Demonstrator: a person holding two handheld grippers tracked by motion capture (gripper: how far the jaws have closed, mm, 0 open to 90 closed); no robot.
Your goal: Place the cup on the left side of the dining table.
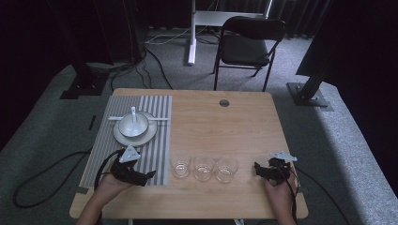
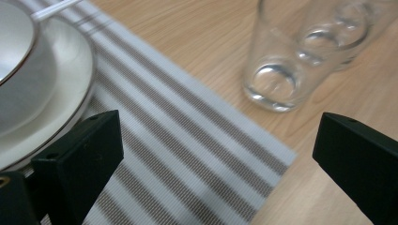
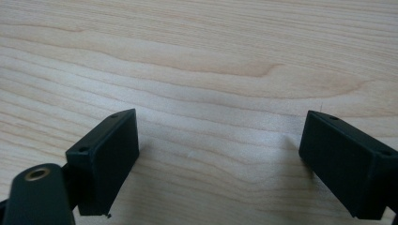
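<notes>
**Lining up my left claw on the nearest glass**

My left claw [image 1: 151, 174] hangs spread wide over the near right corner of the striped placemat [image 2: 187, 154], with nothing between its jaws. It points across the mat's edge toward the row of three glasses, and I judge the step in hand to be reaching for the left glass [image 2: 277, 61], the one just off the mat's right edge near the table's [image 1: 244, 126] front edge. The middle glass [image 1: 203, 168] and the right glass [image 1: 226, 169] stand close beside it in the same row.

To do this well, I should come in level and keep my far jaw out of the narrow gap to the middle glass until I am square to the wall of the left one. Glass is slick and tips easily, so I want the pads low on its body and a gentle squeeze. Behind my near jaw sit the plate [image 2: 70, 65] and bowl [image 2: 19, 56]; I must not swing back into them.

My right claw [image 1: 257, 167] rests spread and empty over bare wood by the table's front right corner.
</notes>
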